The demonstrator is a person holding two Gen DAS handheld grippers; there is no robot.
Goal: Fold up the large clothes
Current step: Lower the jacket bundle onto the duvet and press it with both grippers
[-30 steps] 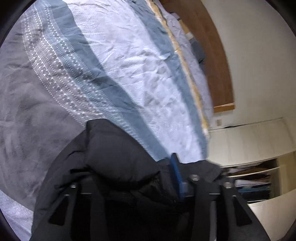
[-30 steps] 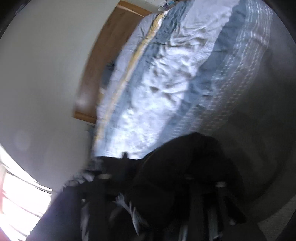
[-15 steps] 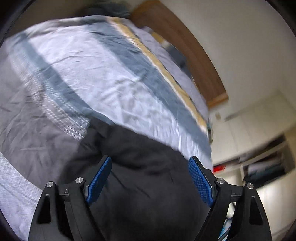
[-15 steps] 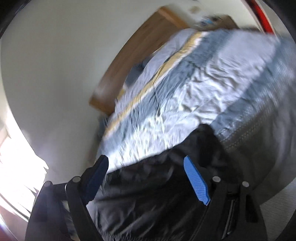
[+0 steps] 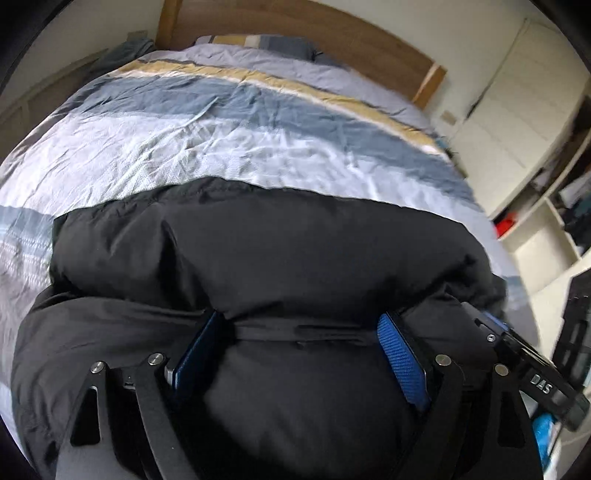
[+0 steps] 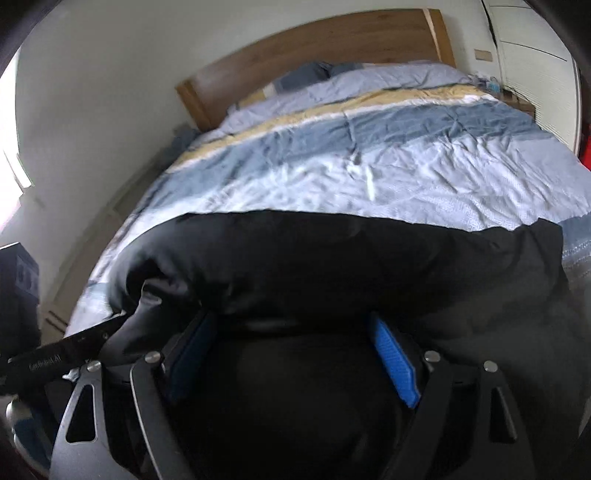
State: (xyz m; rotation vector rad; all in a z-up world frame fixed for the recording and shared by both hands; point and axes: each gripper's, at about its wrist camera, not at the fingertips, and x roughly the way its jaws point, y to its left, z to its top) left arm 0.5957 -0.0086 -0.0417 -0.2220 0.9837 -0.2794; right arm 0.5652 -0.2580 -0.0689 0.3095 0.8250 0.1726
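Note:
A black puffy jacket [image 5: 277, 251] lies in a thick folded bundle across the near end of the bed, also filling the lower half of the right wrist view [image 6: 332, 258]. My left gripper [image 5: 297, 321] is low over it, its jaws opening wide; the padding bulges up between the blue pads [image 5: 400, 358] without being pinched. My right gripper [image 6: 290, 319] stands just as wide over the jacket's other side, fabric swelling between its fingers. Each gripper's body shows at the edge of the other's view, the right one [image 5: 535, 373] and the left one [image 6: 55, 358].
The bed's striped blue, white and yellow duvet [image 5: 221, 140] stretches away to a wooden headboard [image 5: 295, 26] with pillows. White cupboards [image 5: 517, 92] and open shelves [image 5: 546, 229] stand to the right of the bed. A dark object [image 6: 14, 280] stands at its left.
Both grippers let go of the jacket cloth and spread wide. Both views rolled upright and now face the headboard, with the jacket lying flatter and wider across the bed.

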